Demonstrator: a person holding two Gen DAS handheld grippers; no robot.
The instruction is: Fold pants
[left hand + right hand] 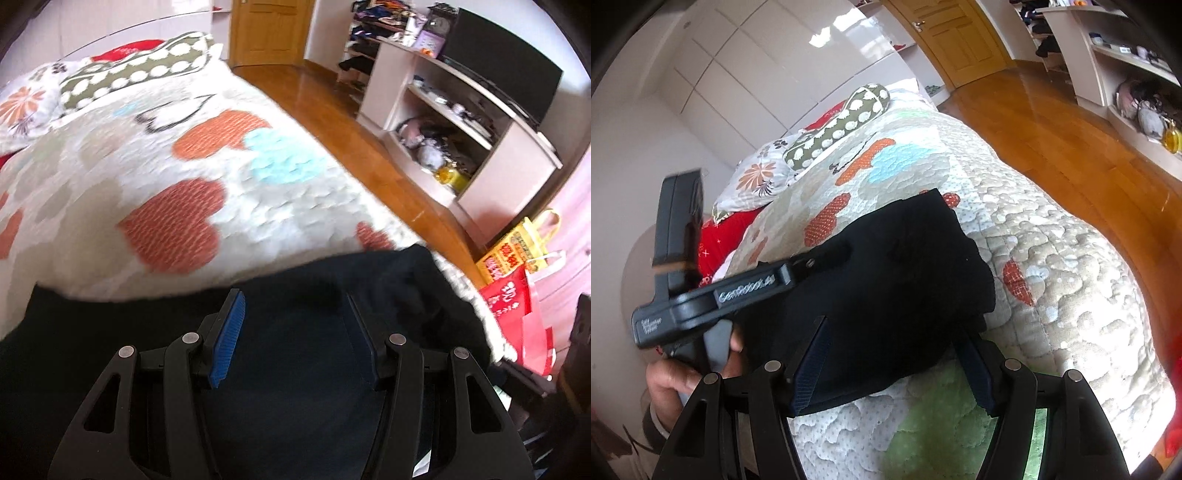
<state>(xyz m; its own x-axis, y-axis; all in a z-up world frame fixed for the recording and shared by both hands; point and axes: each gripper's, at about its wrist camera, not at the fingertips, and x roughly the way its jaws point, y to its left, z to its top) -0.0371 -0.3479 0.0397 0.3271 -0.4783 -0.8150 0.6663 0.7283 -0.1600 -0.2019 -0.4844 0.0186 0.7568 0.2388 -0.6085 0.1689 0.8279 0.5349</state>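
Black fabric fills the near view: the pants (897,280) lie in a folded bundle on the bed's quilt (1052,258). The right tool (894,362) is spread wide, its fingers on either side of the bundle's near edge — holding nothing. The left tool (295,332), also wide open, hovers over the pants, perhaps touching them. Beyond lie pillows (834,125) and a wooden door (960,33).

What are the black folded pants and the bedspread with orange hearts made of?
The black folded pants look like soft, matte knit cloth: no shine, rounded folds, though the fibre is unclear. The bedspread with orange hearts looks like quilted, padded cotton-like fabric: stitched lines make it puffy and bumpy.
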